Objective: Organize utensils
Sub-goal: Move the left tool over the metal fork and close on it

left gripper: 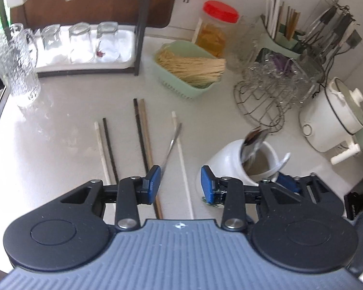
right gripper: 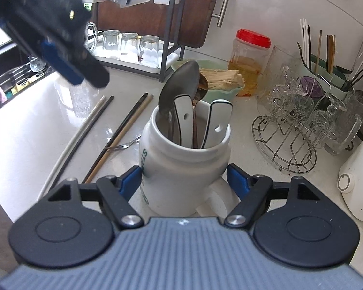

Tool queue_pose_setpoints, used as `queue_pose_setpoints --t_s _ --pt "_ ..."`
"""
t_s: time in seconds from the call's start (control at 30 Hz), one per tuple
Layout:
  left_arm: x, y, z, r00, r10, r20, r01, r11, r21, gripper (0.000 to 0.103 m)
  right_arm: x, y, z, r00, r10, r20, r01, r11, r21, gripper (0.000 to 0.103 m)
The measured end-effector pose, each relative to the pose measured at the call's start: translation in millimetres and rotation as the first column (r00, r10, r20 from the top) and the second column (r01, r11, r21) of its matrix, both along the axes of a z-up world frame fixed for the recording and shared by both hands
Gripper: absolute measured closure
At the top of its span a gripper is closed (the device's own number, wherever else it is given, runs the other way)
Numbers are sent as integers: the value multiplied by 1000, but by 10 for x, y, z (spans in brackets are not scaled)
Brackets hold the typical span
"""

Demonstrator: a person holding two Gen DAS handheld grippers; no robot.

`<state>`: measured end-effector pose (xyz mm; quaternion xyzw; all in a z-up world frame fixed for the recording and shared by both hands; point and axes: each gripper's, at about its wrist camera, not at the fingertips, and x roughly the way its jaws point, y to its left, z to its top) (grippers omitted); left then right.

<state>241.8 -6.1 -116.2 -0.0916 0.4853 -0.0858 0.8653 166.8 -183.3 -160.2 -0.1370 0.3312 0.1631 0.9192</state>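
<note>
My left gripper [left gripper: 180, 184] hangs open over the counter with nothing between its pads. Under it lie a metal fork [left gripper: 173, 142], a single white chopstick [left gripper: 181, 154], a dark and brown pair [left gripper: 142, 133] and a white and black pair [left gripper: 105, 149]. One of its fingers [right gripper: 60, 60] shows blurred at the upper left of the right wrist view. My right gripper [right gripper: 184, 177] is shut on the white mug [right gripper: 181, 169], its pads pressed on either side. The mug [left gripper: 227, 162] holds a large metal spoon [right gripper: 179, 84], a smaller one and two white ceramic spoons [right gripper: 215, 116].
Behind the chopsticks sits a green basket of thin sticks [left gripper: 181, 82], then a red-lidded jar [left gripper: 215, 31]. A wire rack of glassware [left gripper: 273, 89], a green utensil holder [left gripper: 283, 33] and a white cooker [left gripper: 331, 118] crowd the right. A glass mug [left gripper: 14, 65] and a tray of glasses [left gripper: 84, 43] stand left.
</note>
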Motion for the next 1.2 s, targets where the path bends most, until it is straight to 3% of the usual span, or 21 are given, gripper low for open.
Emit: queue_pose_setpoints --t_s 0.27,0.5,0.8,0.9,1.0,1.2 --pt "180 55 -344 1000 3 -21 -2 999 36 61 24 -57 33 1000 -3 -23 4 999 41 25" --pt "446 29 -653 995 -85 -51 83 996 -32 61 31 -51 38 999 -8 -33 10 999 50 24" --pt "894 -127 -999 987 -152 -56 152 988 0 62 46 -18 23 999 -24 -35 26 998 53 22" --pt "1063 -157 -1084 987 -155 -51 156 987 26 63 67 -17 24 999 -24 -41 26 998 56 21" --pt "1223 -141 -1155 987 -147 -64 149 989 18 71 74 -29 20 999 -30 -45 34 997 72 21" --pt "1408 -175 -1175 987 -153 -43 154 988 16 73 92 -49 19 998 -31 -52 35 996 84 20"
